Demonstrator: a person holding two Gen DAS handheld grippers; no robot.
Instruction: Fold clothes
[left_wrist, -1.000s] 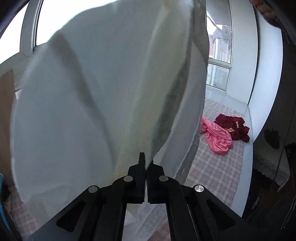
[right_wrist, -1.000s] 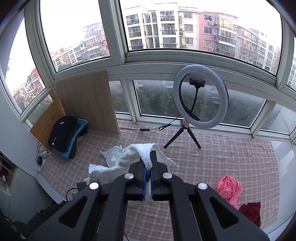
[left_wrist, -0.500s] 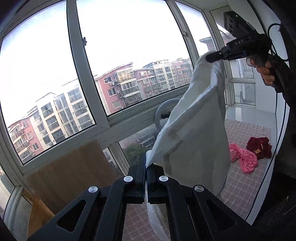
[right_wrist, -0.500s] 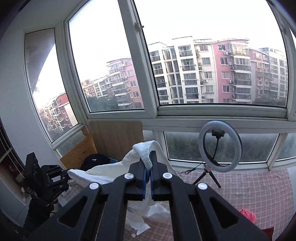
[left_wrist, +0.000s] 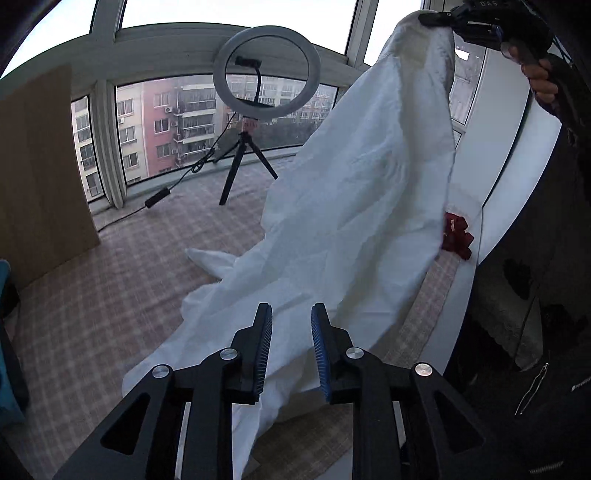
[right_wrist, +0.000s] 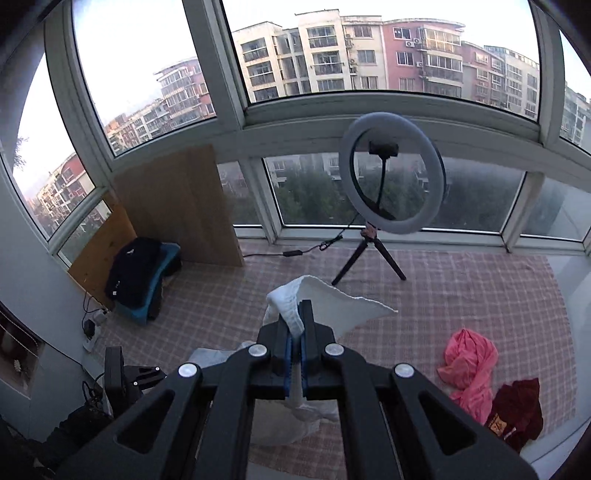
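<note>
A white garment hangs from my right gripper at the top right of the left wrist view, and its lower end trails onto the checked mat. My left gripper is opening; the cloth lies beyond its spread jaws, and the pads do not press on it. In the right wrist view my right gripper is shut on a bunched fold of the white garment, which drapes down under it. A hand holds the right gripper's handle.
A ring light on a tripod stands by the windows. A pink garment and a dark red garment lie on the mat at the right. A wooden board and a black bag on a blue cushion are at the left.
My left gripper has let go of the white garment and its jaws have parted. Its view has swung down to the mat. The right gripper still grips the garment and has sunk a little.
</note>
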